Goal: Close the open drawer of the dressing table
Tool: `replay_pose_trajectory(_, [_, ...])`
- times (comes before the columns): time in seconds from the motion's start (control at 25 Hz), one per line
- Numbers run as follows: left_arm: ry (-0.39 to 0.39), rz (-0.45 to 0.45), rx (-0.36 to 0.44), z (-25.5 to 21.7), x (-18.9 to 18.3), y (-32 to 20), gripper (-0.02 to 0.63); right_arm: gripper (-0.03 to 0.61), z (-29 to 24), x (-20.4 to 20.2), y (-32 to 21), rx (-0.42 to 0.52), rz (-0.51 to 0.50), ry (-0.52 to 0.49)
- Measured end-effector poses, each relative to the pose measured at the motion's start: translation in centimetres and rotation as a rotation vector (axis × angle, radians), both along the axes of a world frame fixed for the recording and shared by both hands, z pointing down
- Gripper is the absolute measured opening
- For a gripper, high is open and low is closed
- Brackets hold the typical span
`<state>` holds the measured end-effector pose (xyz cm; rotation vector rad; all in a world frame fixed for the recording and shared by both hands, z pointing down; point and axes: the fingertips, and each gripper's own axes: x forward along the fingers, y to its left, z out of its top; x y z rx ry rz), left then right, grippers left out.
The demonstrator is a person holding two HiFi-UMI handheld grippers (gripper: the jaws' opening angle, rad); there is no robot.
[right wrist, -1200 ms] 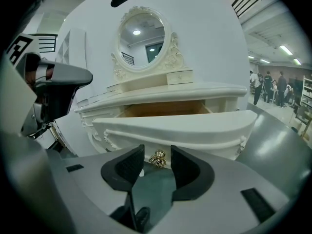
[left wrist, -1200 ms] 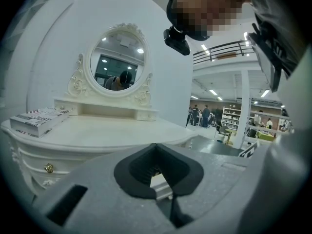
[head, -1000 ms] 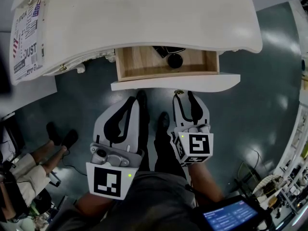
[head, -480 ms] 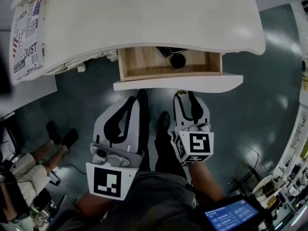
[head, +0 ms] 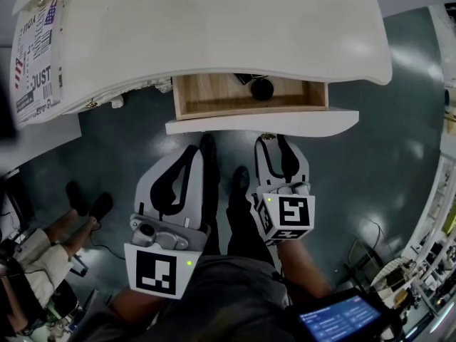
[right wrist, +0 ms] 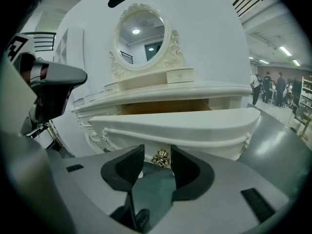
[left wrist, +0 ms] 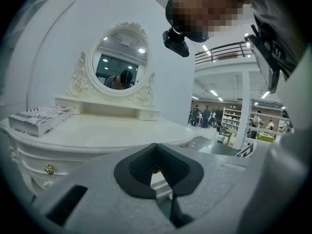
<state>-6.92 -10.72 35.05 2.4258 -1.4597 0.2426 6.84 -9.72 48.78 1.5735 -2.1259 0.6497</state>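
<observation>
- The white curved-front drawer (head: 214, 125) of the cream dressing table (head: 214, 27) stands open, pulled out from under the tabletop towards the person. Its pale wooden floor is in view from the head camera.
- Slightly less of that wooden floor shows than a second ago. The tabletop's edge now covers more of the small round black object (head: 261, 88) at the back of the drawer.
- The right gripper (head: 273, 140) sits at the middle of the drawer front. Its jaws are apart, one on each side of the small gold knob (right wrist: 161, 158), with a narrow gap at either pad, so they are not clamped on it. It sits a touch further forward than in the earlier frames.
- The left gripper (head: 196, 148) hangs lower, short of the drawer front. Its jaws are together at the tips and hold nothing. Its place is almost unchanged.
- A white printed book (head: 35, 55) lies on the table's left end, as before.
- The oval mirror (left wrist: 122, 57) stands at the back of the tabletop.
</observation>
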Motion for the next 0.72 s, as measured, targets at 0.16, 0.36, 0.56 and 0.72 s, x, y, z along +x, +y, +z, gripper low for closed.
replay_pose_trajectory(0.16, [0.004,0.006,-0.004,0.1,-0.2,-0.2,0.015,0.153,0.0,-0.2,-0.6,0.003,0.000,0.003])
replay_pose_trajectory(0.36, [0.010,0.000,-0.004,0.3,-0.4,-0.5,0.014,0.153,0.1,-0.3,-1.2,0.005,0.002,0.006])
replay_pose_trajectory(0.56, [0.010,-0.006,-0.010,0.5,-0.9,-0.8,0.014,0.153,0.3,-0.5,-1.7,0.005,0.003,0.006])
replay_pose_trajectory(0.72, [0.008,-0.005,-0.014,0.6,-0.9,-0.8,0.015,0.153,0.3,-0.5,-2.1,0.006,0.001,0.005])
